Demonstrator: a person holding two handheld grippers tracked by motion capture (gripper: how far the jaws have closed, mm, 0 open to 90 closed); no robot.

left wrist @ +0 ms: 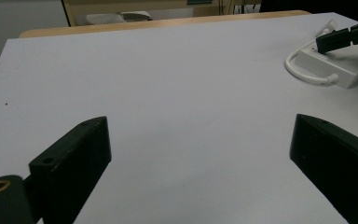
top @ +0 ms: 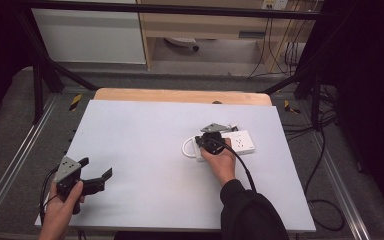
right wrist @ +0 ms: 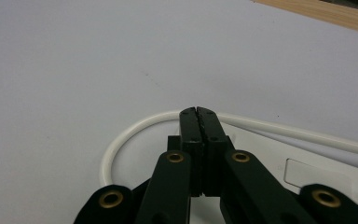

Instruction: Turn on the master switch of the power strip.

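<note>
A white power strip (top: 241,142) lies right of the table's middle, with its white cable (top: 185,149) looped off its left end. My right gripper (top: 199,139) is over that left end, jaws pressed together. In the right gripper view the tips (right wrist: 199,112) sit right at the cable loop (right wrist: 121,140), above the strip's body (right wrist: 307,175); nothing shows between them. My left gripper (top: 96,167) is held at the front left, open and holding nothing. Its jaws (left wrist: 200,126) stand wide over bare table, with the power strip (left wrist: 342,72) far off to the right.
A white sheet (top: 150,140) covers the table, with a wooden edge (top: 180,95) at the back. A black frame and loose cables (top: 325,150) run along the right side. A sleeve and forearm (top: 245,210) come in from the front.
</note>
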